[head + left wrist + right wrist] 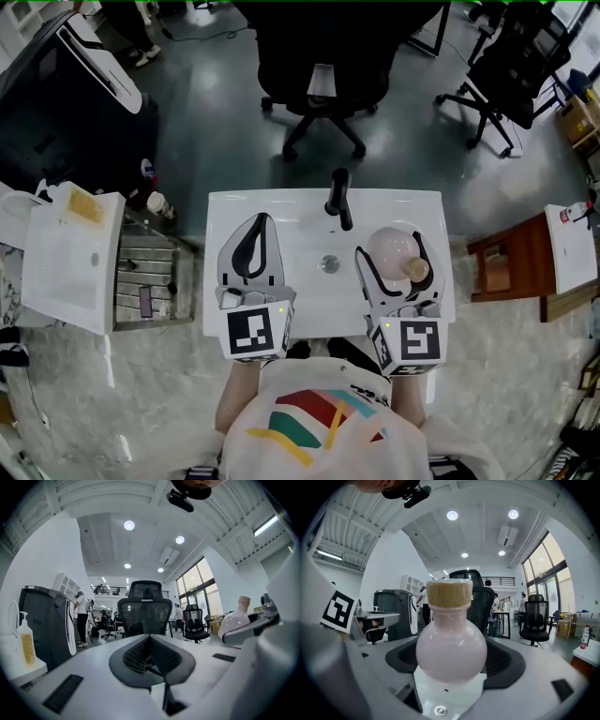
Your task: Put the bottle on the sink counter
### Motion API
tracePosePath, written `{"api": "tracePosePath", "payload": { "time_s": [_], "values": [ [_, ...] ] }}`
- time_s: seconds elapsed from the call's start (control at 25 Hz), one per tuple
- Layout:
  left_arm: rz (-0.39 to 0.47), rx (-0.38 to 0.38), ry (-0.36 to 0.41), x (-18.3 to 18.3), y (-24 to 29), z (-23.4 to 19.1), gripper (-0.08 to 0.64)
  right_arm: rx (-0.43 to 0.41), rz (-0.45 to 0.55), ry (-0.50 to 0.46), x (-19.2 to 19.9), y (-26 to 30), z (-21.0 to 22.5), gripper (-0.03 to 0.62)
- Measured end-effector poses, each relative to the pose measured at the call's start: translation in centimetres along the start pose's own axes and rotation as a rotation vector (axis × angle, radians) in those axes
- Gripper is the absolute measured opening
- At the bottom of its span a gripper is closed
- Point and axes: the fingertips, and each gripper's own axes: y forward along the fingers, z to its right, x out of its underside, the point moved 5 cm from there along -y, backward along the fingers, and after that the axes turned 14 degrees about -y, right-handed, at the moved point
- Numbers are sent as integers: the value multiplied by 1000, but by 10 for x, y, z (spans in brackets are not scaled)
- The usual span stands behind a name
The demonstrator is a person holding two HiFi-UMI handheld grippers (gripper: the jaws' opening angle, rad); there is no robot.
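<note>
A round pale-pink bottle (392, 249) with a tan cap stands upright between the jaws of my right gripper (394, 246), which is shut on its belly. It hangs over the right part of the white sink (281, 202). In the right gripper view the bottle (450, 648) fills the middle, with the black pads (401, 656) on either side. My left gripper (261, 225) is over the left part of the basin, shut and holding nothing. In the left gripper view its jaws meet in a line (150, 637), and the bottle (236, 620) shows at the right.
A black faucet (339, 199) stands at the sink's back edge, with the drain (329, 264) in the basin's middle. Left of the sink are a metal rack (145, 277) and a white board (70, 258). A brown stand (506, 267) is at the right; office chairs (319, 75) stand behind.
</note>
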Motion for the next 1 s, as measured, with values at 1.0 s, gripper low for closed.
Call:
{"api": "tracePosePath", "payload": {
  "time_s": [1.0],
  "values": [
    [-16, 78, -10, 20, 39, 78, 18, -4, -15, 27, 26, 8, 44, 393]
  ]
}}
